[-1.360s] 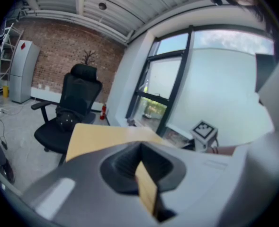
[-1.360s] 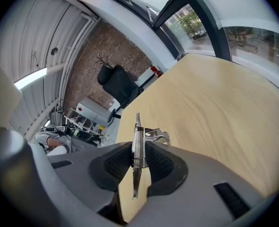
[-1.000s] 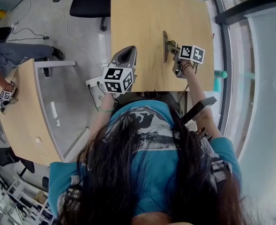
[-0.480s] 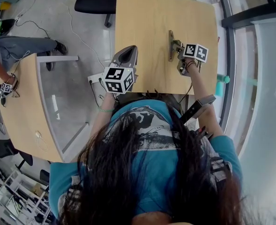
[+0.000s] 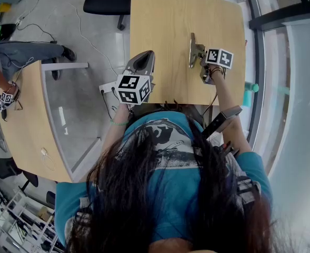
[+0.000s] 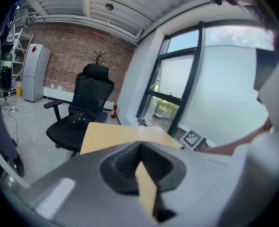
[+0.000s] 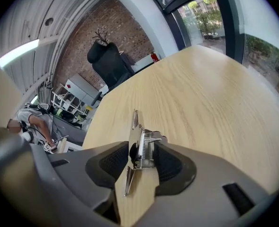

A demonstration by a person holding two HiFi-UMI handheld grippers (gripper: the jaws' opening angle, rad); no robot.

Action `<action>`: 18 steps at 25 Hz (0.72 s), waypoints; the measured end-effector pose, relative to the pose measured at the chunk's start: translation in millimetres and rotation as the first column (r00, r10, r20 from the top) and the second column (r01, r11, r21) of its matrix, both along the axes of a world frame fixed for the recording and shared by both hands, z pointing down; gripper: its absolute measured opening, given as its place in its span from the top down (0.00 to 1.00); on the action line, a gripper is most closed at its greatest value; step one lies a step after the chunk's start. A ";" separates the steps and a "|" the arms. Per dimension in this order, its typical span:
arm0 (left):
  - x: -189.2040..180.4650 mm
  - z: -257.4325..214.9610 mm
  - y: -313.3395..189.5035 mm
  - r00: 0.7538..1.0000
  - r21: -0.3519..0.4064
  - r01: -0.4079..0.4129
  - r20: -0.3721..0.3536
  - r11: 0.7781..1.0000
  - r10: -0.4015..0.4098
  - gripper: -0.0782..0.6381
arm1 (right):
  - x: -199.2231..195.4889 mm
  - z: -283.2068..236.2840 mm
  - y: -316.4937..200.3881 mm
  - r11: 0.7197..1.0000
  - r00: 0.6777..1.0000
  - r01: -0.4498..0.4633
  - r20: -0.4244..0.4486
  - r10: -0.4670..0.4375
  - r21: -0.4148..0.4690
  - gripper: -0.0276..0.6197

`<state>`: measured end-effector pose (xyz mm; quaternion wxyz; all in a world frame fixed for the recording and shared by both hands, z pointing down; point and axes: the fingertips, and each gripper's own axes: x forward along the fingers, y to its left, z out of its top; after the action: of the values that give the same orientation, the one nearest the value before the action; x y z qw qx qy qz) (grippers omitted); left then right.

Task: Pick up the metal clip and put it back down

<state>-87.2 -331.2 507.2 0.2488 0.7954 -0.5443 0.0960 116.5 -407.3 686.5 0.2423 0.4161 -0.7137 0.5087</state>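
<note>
My left gripper is closed on nothing at the tabletop's near left edge. Its view catches an office chair, no clip. The metal clip stands on edge further right, between the jaws of my right gripper, which have just been opening, and the pads look to be off it. I'd guess light, stiff, slick steel, so pinch across the spring mid-body. Only the right gripper view shows that spring; the head view shows a thin strip.

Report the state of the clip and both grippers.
Silver metal spring clip: standing on edge on the light wooden table, between the right gripper's fingers.
Right gripper: fingers have just been opening; clip between them, unclamped.
Left gripper: fingers shut, empty.
</note>
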 end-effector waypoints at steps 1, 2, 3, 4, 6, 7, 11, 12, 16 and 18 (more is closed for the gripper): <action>-0.1 -0.6 0.3 1.000 0.001 -0.002 -0.001 1.000 0.002 0.89 | 2.3 -1.5 -0.2 1.000 1.000 0.005 -0.027 -0.005 0.017 0.72; -0.3 -1.3 0.6 1.000 0.002 -0.004 -0.001 1.000 0.004 0.89 | 4.6 -3.6 -0.4 1.000 0.999 0.004 -0.047 -0.003 0.030 0.72; -0.6 -1.9 1.0 1.000 0.003 -0.006 -0.002 1.000 0.006 0.89 | 6.8 -6.0 -0.4 0.999 0.998 -0.004 -0.057 0.006 0.040 0.71; -1.0 -2.4 1.6 1.000 0.005 -0.008 -0.002 1.000 0.008 0.89 | 8.9 -8.7 -0.2 0.999 0.998 -0.019 -0.057 0.021 0.046 0.71; -1.6 -3.2 3.8 1.000 0.007 -0.013 -0.003 1.000 0.013 0.89 | 14.0 -15.6 2.2 0.996 0.997 -0.065 -0.038 0.067 0.054 0.71; -1.7 -3.5 5.3 1.000 0.008 -0.016 -0.004 1.000 0.016 0.89 | 17.0 -19.8 4.1 0.994 0.995 -0.093 -0.025 0.094 0.058 0.71; -2.7 -4.5 10.7 1.000 0.015 -0.029 -0.008 0.999 0.029 0.89 | 27.8 -39.7 15.2 0.975 0.979 -0.205 0.037 0.203 0.080 0.71; -2.5 -5.2 12.3 0.999 0.017 -0.032 -0.009 0.999 0.032 0.89 | 29.2 -45.8 18.8 0.970 0.974 -0.226 0.057 0.221 0.087 0.71; -2.3 -7.3 20.6 0.999 0.023 -0.048 -0.013 0.999 0.048 0.89 | 24.2 -71.8 35.7 0.958 0.961 -0.261 0.127 0.246 0.117 0.71; -2.7 -8.5 25.3 0.998 0.025 -0.059 -0.016 0.998 0.059 0.89 | 14.8 -85.5 44.7 0.958 0.960 -0.255 0.152 0.235 0.132 0.71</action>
<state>-89.9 -305.9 498.7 0.2407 0.8147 -0.5198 0.0902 131.3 -362.7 601.0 0.0964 0.4833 -0.7076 0.5064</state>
